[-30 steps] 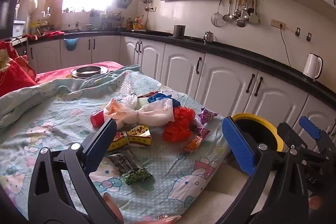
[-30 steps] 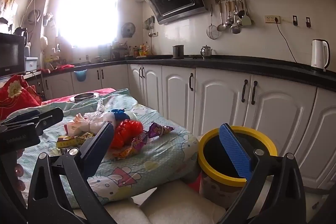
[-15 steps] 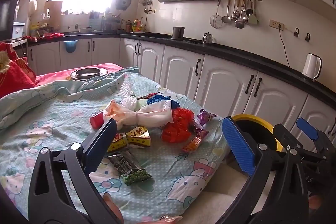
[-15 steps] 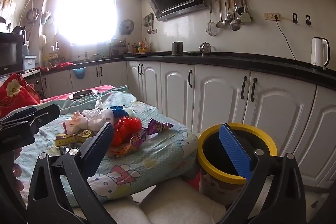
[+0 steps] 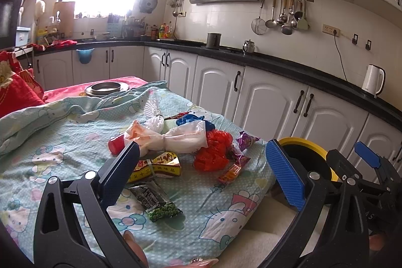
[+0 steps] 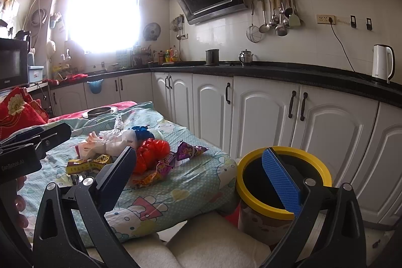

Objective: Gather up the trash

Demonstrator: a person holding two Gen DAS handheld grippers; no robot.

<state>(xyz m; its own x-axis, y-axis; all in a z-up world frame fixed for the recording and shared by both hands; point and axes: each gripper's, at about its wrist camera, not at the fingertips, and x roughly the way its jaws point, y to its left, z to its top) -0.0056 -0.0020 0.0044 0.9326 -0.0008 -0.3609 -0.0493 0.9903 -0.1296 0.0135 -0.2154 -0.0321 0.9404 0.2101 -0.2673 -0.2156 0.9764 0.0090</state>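
Observation:
A pile of trash lies on a light-blue cartoon-print sheet [image 5: 62, 162]: a white tied plastic bag [image 5: 176, 138], a red crumpled bag [image 5: 213, 150], a yellow carton [image 5: 160, 165], a green pea packet [image 5: 155, 202], a purple wrapper [image 5: 246, 141] and an orange wrapper [image 5: 232, 171]. A yellow-rimmed bin [image 6: 284, 182] stands on the floor right of the bed. My left gripper [image 5: 201, 172] is open and empty above the near bed edge. My right gripper [image 6: 198, 175] is open and empty, between the bed corner and the bin.
White kitchen cabinets [image 6: 263, 112] with a black counter run behind the bed and bin. A metal plate [image 5: 106, 88] sits on a red cloth at the far end. A red pillow [image 5: 15, 92] lies far left. A white cushion [image 6: 201, 243] lies below the grippers.
Both grippers have drifted slightly; the scene has shifted a little in each view. Both stay open and empty. The trash has not moved.

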